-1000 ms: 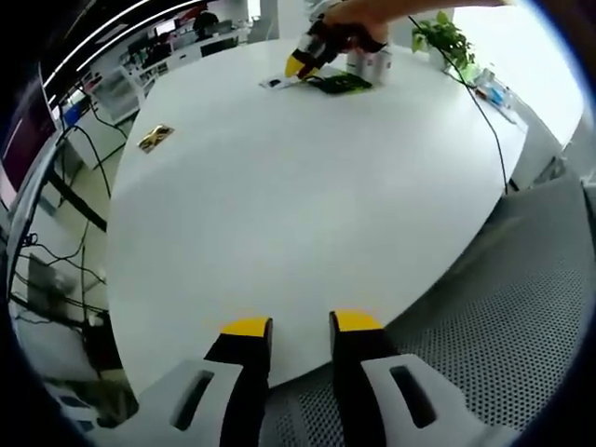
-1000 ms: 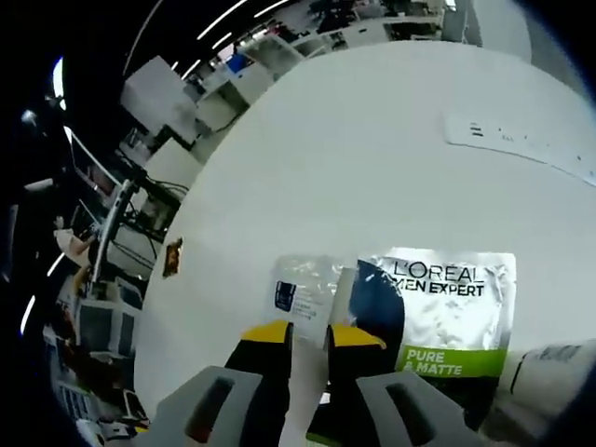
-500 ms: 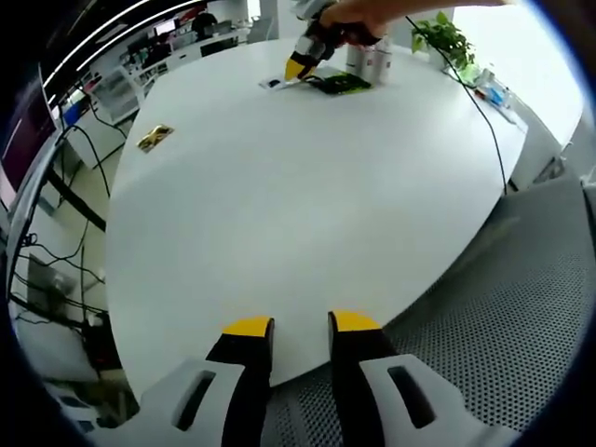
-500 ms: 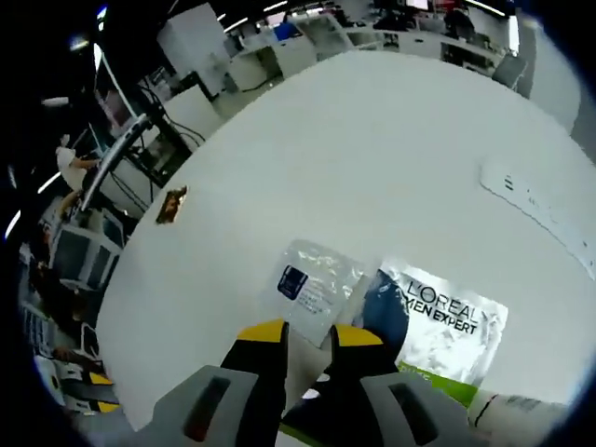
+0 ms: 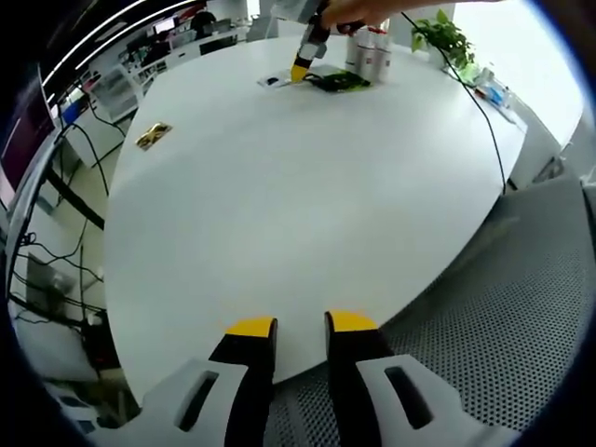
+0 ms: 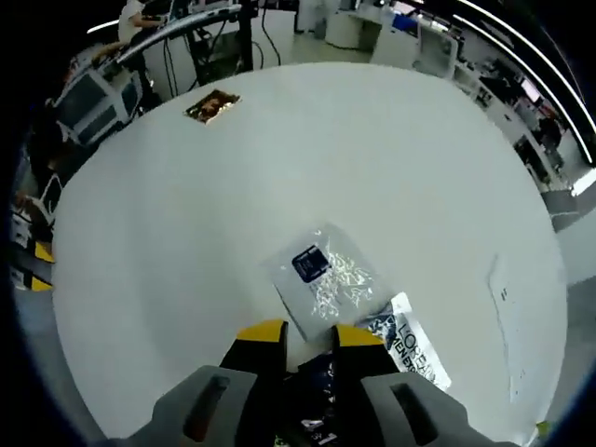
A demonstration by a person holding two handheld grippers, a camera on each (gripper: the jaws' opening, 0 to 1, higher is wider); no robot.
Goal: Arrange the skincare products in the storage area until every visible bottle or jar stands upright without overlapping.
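Left gripper view: left gripper point(image 5: 289, 328) at bottom centre, fingers slightly parted, holding nothing, over the near edge of the round white bench point(image 5: 307, 196). Wide bare surface ahead. At top, two upright bottles point(image 5: 370, 51) beside a dark sachet point(image 5: 337, 82); right gripper point(image 5: 304, 65) just left.

Right gripper view: fingers narrowly apart; grip on the dark sachet point(image 6: 406, 340) below unclear. One clear sachet point(image 6: 321, 277) ahead; small brown packet point(image 6: 213, 105) upper left.

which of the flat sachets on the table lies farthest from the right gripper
The small brown-gold sachet, alone near the table's far edge. The silver sachet and the L'Oreal sachet lie right by the right gripper.
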